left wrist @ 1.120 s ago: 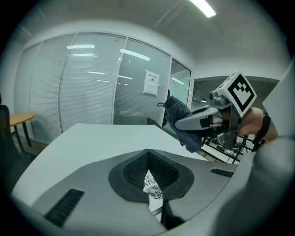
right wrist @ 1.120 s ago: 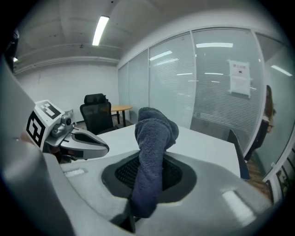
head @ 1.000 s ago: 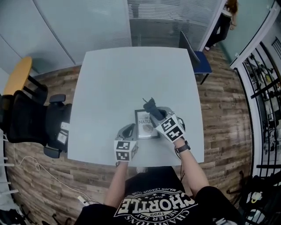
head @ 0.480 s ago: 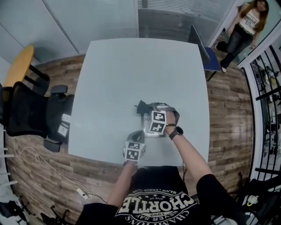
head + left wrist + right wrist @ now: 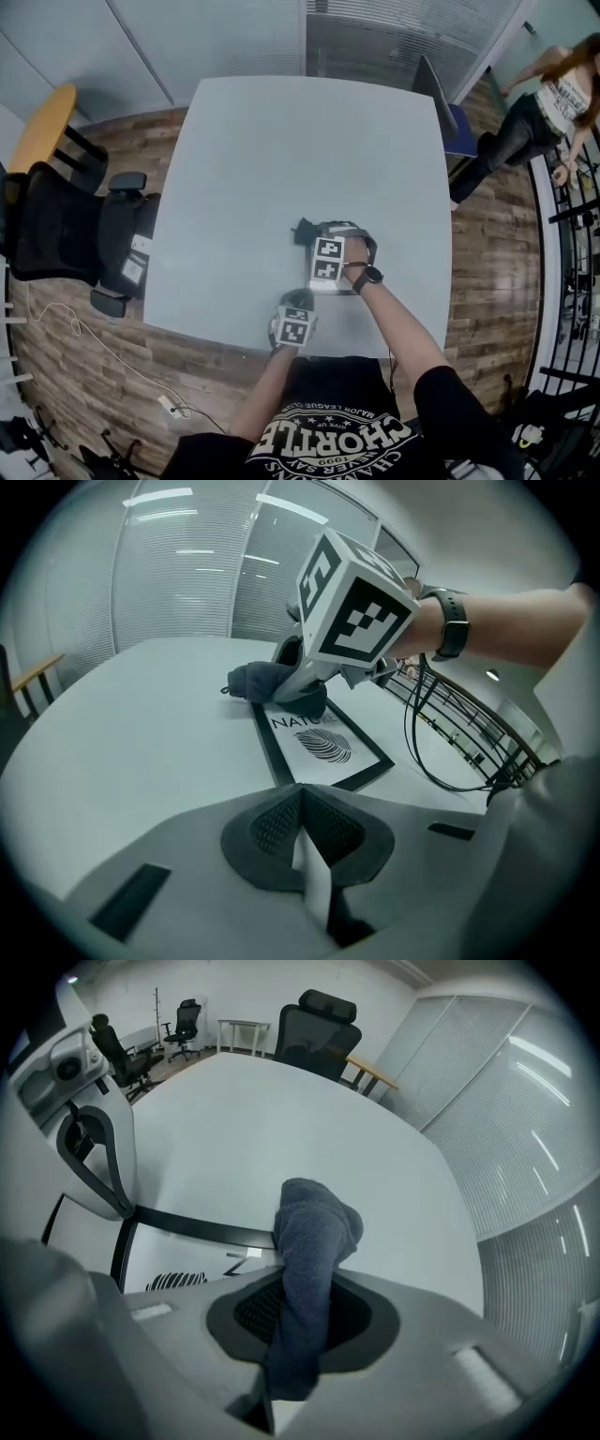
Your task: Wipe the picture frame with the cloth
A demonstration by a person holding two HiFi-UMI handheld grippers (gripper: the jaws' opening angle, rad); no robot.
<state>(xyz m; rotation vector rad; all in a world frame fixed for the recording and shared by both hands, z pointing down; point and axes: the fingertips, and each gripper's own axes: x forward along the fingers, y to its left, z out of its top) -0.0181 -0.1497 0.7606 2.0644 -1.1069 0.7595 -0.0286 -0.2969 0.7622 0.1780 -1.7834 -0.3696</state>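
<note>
The picture frame (image 5: 319,744) lies flat near the table's front edge; it has a black border and a white print with a leaf. My right gripper (image 5: 300,1309) is shut on a dark grey-blue cloth (image 5: 314,1232), which rests on the frame's far corner (image 5: 202,1230). In the head view the cloth (image 5: 302,232) sticks out past the right gripper (image 5: 315,240), whose body hides most of the frame (image 5: 345,287). My left gripper (image 5: 305,829) is shut and empty. It hovers at the table's front edge, just short of the frame (image 5: 298,302).
The pale grey table (image 5: 281,150) stretches far beyond the frame. A black office chair (image 5: 56,234) and a wooden desk top (image 5: 37,150) stand to the left. A person (image 5: 548,103) walks at the far right, by a blue chair (image 5: 461,131).
The right gripper has slid the cloth left along the frame's far edge. The left gripper has drawn back from the frame toward the table's front edge. The person in the background has come nearer.
</note>
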